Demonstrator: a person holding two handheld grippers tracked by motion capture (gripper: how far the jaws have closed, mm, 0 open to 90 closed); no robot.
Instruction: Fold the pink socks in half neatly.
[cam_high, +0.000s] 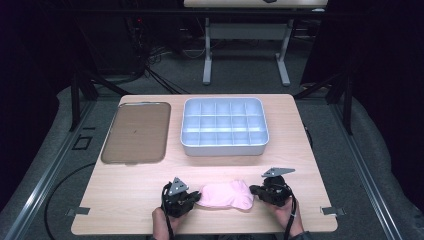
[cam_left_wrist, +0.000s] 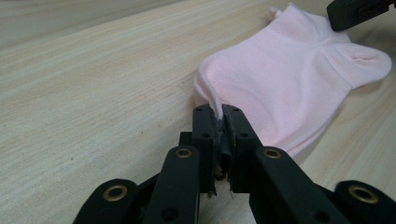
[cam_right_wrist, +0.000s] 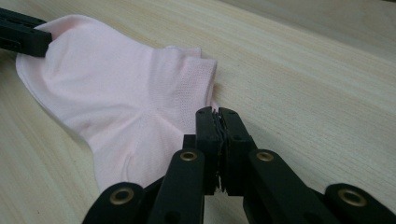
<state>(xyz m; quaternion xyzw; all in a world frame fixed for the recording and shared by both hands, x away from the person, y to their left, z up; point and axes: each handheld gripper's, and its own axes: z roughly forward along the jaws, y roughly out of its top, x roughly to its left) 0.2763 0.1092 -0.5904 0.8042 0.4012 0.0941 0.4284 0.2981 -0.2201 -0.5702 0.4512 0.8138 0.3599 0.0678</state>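
Note:
A pink ankle sock (cam_high: 225, 196) lies flat near the front edge of the wooden table (cam_high: 125, 190), between my two grippers. My left gripper (cam_high: 194, 200) is at the sock's left end, its jaws shut on a pinch of the toe fabric (cam_left_wrist: 217, 103). In the left gripper view the sock (cam_left_wrist: 289, 79) stretches away from that gripper (cam_left_wrist: 218, 112). My right gripper (cam_high: 254, 190) is at the sock's right end. In the right gripper view its jaws (cam_right_wrist: 217, 113) are pressed together at the cuff edge of the sock (cam_right_wrist: 116, 93).
A white box with many compartments (cam_high: 225, 150) stands at the back middle of the table. A flat brown tray (cam_high: 136, 132) lies to its left. Bare wood runs between them and the sock. A second table's legs (cam_high: 207, 55) stand farther back on the floor.

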